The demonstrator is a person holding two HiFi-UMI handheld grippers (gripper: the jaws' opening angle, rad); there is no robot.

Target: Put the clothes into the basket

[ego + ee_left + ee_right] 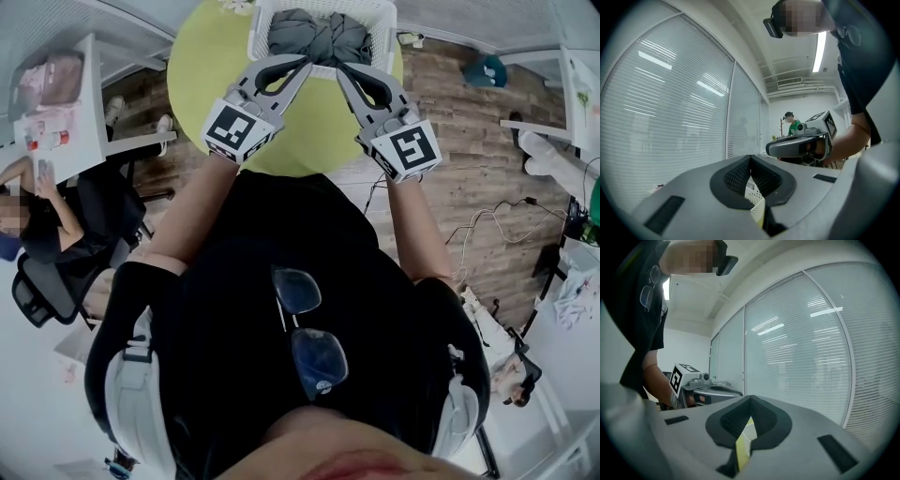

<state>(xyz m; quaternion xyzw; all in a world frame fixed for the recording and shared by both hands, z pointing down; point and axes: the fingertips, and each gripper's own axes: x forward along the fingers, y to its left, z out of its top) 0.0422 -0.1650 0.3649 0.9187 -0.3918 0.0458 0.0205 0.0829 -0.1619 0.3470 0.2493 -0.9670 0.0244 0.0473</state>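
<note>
View from a head camera looking steeply down a person's black shirt [309, 244], with a pair of glasses [305, 328] hanging at the collar. Both bare forearms reach forward toward a white mesh basket [382, 17].

The left hand-held gripper [306, 63] and the right hand-held gripper [340, 67] are held side by side on the near side of the basket. Their tips angle toward each other, close to its near wall; whether they touch it cannot be told. Each gripper's own view shows its jaws pressed together with nothing pinched between them. Only a sliver of white mesh and yellow-green surface shows through the gap behind the pads.

The basket stands on a round yellow-green worktop [202, 66], toward its far edge. Inside the basket lie the clothes [319, 36], a bundle of dark grey fabric filling most of it.

Left of the basket, well apart from it, a seated person [42, 225] is on a black chair [42, 286]. Right of the basket is wood floor [469, 112] with a teal thing [485, 70] lying on it. Past the basket, the gripper views show tall windows covered by white blinds [670, 108].
</note>
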